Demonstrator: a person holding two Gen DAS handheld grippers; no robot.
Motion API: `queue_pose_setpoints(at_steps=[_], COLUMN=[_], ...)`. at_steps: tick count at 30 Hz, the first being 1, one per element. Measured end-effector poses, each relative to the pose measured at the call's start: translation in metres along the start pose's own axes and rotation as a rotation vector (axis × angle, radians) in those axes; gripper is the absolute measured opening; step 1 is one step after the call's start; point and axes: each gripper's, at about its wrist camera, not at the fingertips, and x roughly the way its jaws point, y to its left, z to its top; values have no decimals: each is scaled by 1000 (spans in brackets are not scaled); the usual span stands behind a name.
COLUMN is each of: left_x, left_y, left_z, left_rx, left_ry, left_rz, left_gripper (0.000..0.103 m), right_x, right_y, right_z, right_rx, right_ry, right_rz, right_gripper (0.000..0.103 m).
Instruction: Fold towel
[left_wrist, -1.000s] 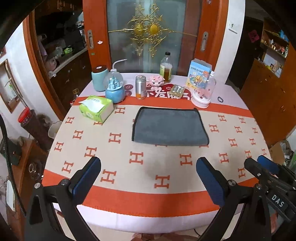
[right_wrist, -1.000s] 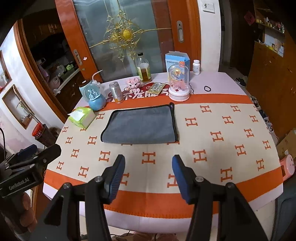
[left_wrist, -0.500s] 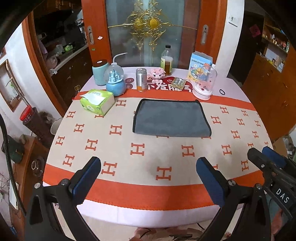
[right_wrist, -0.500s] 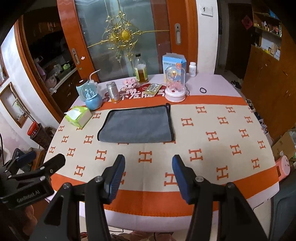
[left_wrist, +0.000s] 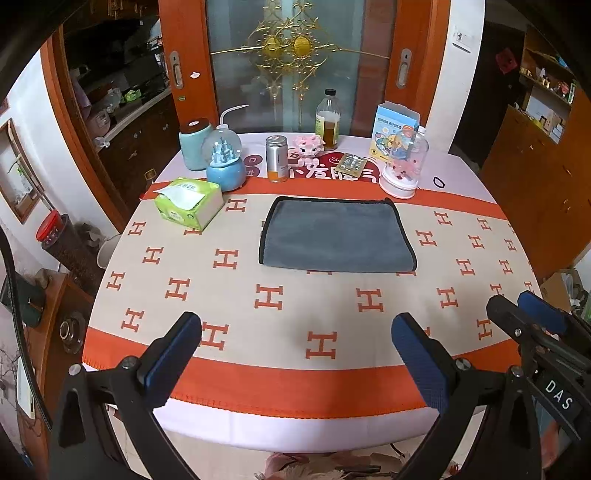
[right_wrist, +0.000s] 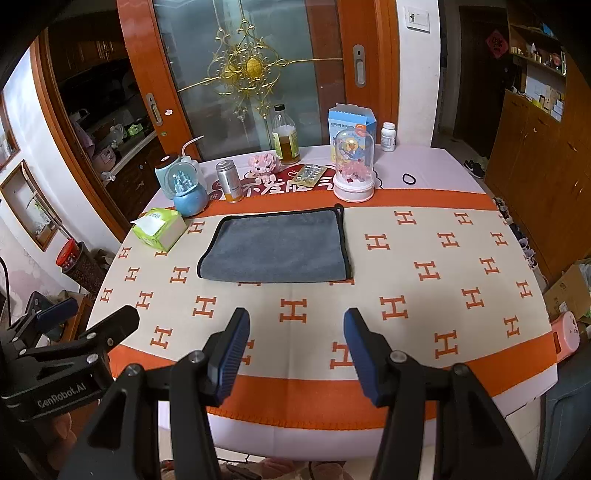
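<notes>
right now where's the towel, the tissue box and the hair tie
towel (left_wrist: 337, 236), left wrist view, middle of the grey cloth
tissue box (left_wrist: 189, 207), left wrist view, green top face
hair tie (right_wrist: 409, 179), right wrist view, black loop

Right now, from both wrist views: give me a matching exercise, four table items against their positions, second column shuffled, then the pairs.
Items:
1. towel
2. tissue box
3. hair tie
4. metal can

Positions:
A. lying alone on the far right of the cloth
B. flat in the middle of the table
C. upright just behind the towel's left end
D. left of the towel, near the blue snow globe

Pairs: 1-B, 2-D, 3-A, 4-C
</notes>
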Motion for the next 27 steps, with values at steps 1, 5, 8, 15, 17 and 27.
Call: queue_pose_setpoints(at_steps=[1,5,8,15,17,27], left_x=[0,0,-1,-1,-1,-3], left_y=[0,-1,-4,-5,-6,-9], left_z=[0,0,-1,-2,-2,-2], left_rx=[-1,0,2,2,2,6], left_ry=[0,-3,-6,-7,-7,-8], left_rz=[0,0,-1,-2,-2,-4], left_gripper=[102,102,102,102,102,102], right_x=[0,-1,-2,-2,-2,-2], right_y=[0,0,0,0,0,-1], right_z=[0,0,0,-1,-1,-1], right_rx=[-1,0,-1,0,-1,-2], right_ry=[0,-2,-4,-3,-3,-3], right_rz=[1,-1,0,-1,-2,-1], right_gripper=[53,53,53,53,53,53])
